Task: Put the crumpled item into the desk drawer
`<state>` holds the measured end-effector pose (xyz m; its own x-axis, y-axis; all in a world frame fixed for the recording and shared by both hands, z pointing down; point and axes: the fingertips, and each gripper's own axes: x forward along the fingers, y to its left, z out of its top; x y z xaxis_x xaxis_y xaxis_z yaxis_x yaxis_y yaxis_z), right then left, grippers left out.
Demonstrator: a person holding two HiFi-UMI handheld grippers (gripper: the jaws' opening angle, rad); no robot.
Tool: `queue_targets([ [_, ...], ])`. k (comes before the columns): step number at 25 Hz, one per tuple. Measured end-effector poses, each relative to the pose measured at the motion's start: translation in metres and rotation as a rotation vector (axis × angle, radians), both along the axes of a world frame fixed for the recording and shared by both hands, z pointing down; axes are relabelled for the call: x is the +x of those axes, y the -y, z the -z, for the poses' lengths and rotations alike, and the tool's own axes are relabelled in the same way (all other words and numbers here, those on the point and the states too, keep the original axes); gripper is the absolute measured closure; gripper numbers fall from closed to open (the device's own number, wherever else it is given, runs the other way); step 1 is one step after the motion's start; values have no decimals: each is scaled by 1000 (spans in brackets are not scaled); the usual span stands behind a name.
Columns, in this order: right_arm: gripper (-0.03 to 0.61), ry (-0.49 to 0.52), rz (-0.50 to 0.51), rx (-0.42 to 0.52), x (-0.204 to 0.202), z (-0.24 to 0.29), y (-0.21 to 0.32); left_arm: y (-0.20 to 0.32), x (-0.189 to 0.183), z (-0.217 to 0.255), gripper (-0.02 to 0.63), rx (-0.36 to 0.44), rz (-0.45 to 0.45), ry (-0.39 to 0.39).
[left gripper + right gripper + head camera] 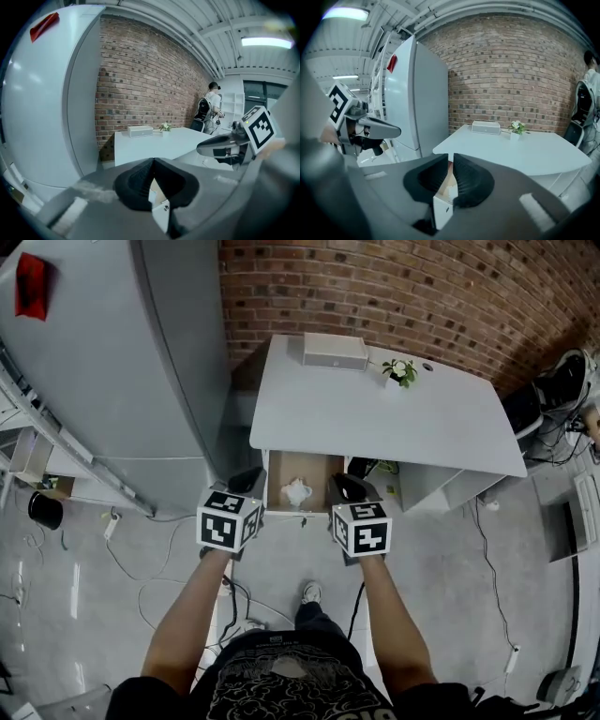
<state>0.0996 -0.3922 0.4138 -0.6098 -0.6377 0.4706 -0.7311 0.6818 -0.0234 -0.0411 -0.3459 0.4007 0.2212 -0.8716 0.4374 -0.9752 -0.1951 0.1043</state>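
Note:
The crumpled white item [296,491] lies inside the open desk drawer [315,469], which is pulled out from the front of the white desk [375,418]. My left gripper [246,480] is shut and empty, its tip at the drawer's left front corner. At the right front corner sits my right gripper [349,487], also shut with nothing held. In the left gripper view the black jaws [153,161] meet, with the drawer's white front [161,213] below them. The right gripper view shows its jaws [451,157] pressed close over that same drawer front [442,211].
A white box [335,351] and a small potted plant [400,371] stand at the desk's back edge by the brick wall. A tall grey cabinet [112,362] stands to the left. Cables run over the floor [141,587]. A person [211,112] stands far behind.

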Motion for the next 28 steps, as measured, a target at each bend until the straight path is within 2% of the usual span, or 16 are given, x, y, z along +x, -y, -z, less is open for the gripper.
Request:
queue_targets([
  [6,551,49,-55,35,9,30,-25,-11,3,17,614,33,-42,1],
  [10,578,67,-73,72,10,42,-38,-20,2,23,614,59,-65,13],
  [28,580,64,-113,120,12,62,-59,-39,-11,36,614,94,-83,15],
])
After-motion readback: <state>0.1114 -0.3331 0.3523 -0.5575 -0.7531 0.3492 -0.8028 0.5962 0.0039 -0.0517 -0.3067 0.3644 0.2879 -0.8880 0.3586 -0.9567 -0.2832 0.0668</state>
